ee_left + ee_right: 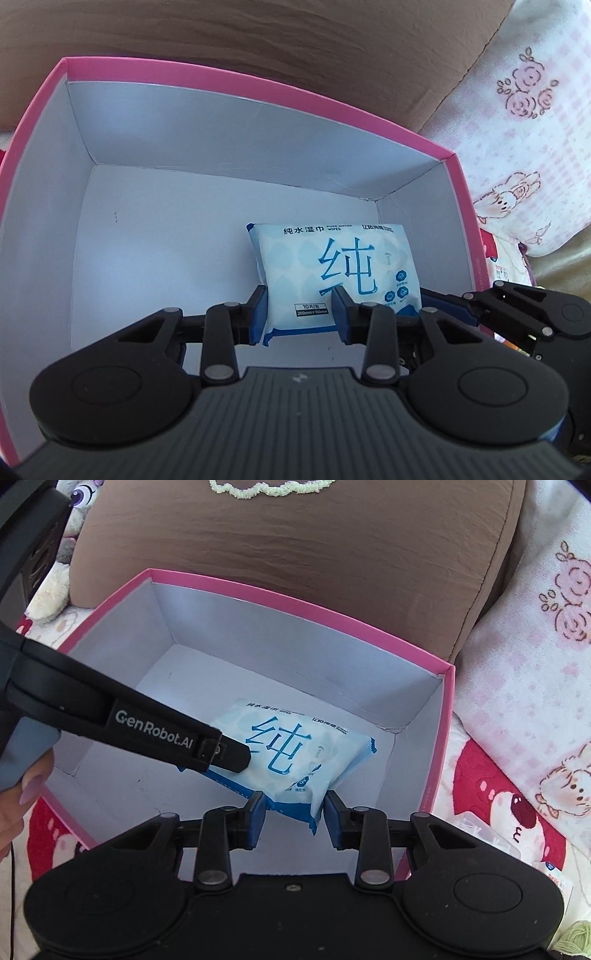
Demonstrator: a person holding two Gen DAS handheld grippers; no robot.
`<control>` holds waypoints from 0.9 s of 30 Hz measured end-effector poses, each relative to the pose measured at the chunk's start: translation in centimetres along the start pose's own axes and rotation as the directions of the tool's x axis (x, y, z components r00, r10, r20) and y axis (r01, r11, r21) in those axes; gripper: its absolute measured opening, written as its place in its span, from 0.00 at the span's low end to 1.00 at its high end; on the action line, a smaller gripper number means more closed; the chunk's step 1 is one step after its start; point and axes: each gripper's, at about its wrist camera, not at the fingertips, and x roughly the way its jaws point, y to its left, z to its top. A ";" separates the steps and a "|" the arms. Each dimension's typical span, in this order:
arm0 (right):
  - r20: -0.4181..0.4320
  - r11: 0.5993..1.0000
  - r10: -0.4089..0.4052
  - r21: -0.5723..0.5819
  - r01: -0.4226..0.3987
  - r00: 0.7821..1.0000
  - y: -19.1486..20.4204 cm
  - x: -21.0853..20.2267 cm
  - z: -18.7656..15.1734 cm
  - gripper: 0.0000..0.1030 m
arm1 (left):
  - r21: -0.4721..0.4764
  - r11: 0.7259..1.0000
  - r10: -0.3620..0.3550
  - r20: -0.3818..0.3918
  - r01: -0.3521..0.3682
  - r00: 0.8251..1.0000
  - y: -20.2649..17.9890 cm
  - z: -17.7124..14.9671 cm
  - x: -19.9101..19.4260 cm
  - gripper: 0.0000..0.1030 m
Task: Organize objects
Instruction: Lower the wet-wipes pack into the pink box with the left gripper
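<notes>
Pink card forms the outer skin and rim of the box (258, 83), an open rectangular carton with smooth, matte white inner walls and a flat white floor. Faint scuffs mark the floor; the corner folds are crisp.

Inside, toward the right wall, sits 1 wet-wipes pack (332, 273): a soft, pillow-shaped plastic pouch, glossy white with pale blue blotches, a large blue character printed across the face and crimped blue edges. Its near end is raised off the floor; the far end rests low on the box floor.

Left gripper (300, 314): black hinged linkage, blue rubbery pads. Both pads press the near-left part of the pack, jaws clenched on it. In the right wrist view its finger (221, 755) reaches in from the left and lies on the pouch.

Right gripper (294, 814): same build. Its blue pads pinch the pack's near corner, where the film is squeezed into a narrow fold between them.

Behind the box lies a brown cushion (295, 546) of wrinkled woven fabric with a piped seam. To the right is fleecy white-and-pink bedding (528, 646) printed with roses and animals.

A hand (22, 790) shows at the left edge of the right wrist view.
</notes>
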 end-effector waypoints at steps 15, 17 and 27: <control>-0.028 0.979 -0.172 -0.117 0.167 0.985 1.6 1.4 0.2 0.38 | -0.029 0.996 0.083 -0.041 -0.084 0.996 -0.8 -0.1 2.4 0.28; -0.021 0.983 -0.145 -0.117 0.141 0.989 1.4 0.8 -0.1 0.37 | -0.004 0.993 0.118 -0.032 -0.118 0.993 -1.2 -0.2 2.5 0.28; 0.091 0.999 0.036 0.011 -0.038 0.995 0.0 -3.2 -2.4 0.37 | 0.000 0.990 0.139 -0.110 -0.140 0.984 -2.7 0.0 4.1 0.30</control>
